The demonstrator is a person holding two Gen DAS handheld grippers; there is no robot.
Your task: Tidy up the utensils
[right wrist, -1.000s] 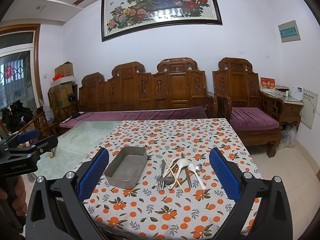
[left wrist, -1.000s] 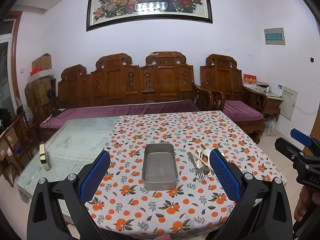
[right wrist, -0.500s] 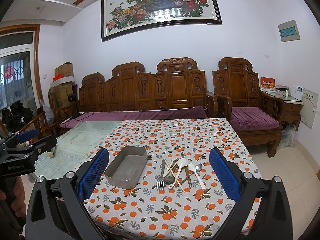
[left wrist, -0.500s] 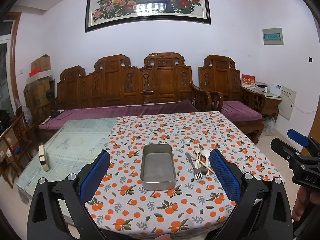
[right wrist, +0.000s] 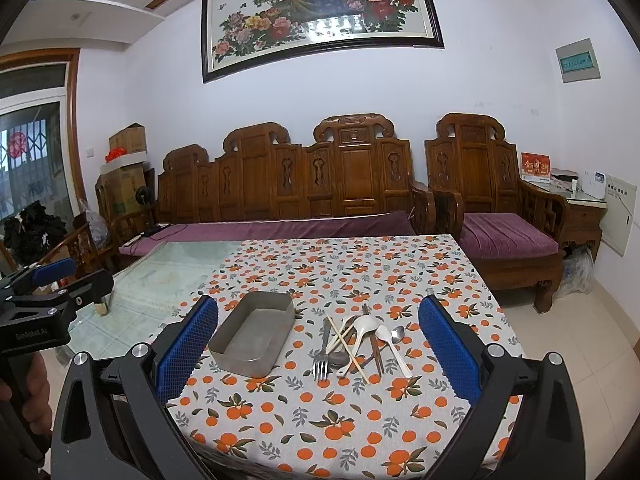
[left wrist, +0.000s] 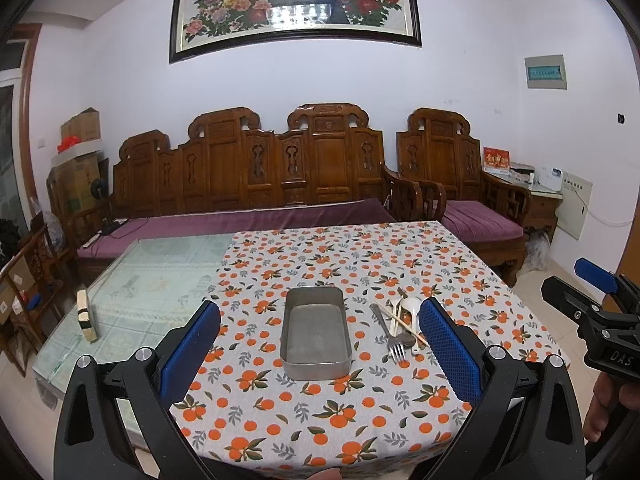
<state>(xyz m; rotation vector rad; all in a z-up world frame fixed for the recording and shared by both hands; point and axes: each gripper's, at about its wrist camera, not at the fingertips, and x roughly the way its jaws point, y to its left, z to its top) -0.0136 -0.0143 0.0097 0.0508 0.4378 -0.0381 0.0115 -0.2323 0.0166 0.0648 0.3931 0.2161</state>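
An empty rectangular metal tray (left wrist: pixel 316 334) (right wrist: pixel 254 332) sits on the orange-print tablecloth (left wrist: pixel 360 264) (right wrist: pixel 360 272). Right of it lies a pile of utensils (right wrist: pixel 358 344) (left wrist: pixel 400 328): a metal fork (right wrist: pixel 322 356), white spoons (right wrist: pixel 366 328), chopsticks (right wrist: pixel 346 348) and a small metal spoon (right wrist: pixel 396 334). My left gripper (left wrist: pixel 320 344) is open and empty, held in front of the tray above the table's near edge. My right gripper (right wrist: pixel 318 352) is open and empty, in front of the pile. Each gripper shows at the edge of the other's view.
The cloth covers the right part of a glass-topped table (left wrist: pixel 152 288). A small block (left wrist: pixel 86 316) stands at the glass's left edge. A carved wooden bench (left wrist: pixel 256 184) and armchair (left wrist: pixel 460 184) with purple cushions stand behind the table. Tiled floor lies to the right.
The left wrist view has shifted a little; the tray and utensils sit slightly lower and left in it. The right gripper has barely moved. Nothing was taken hold of.
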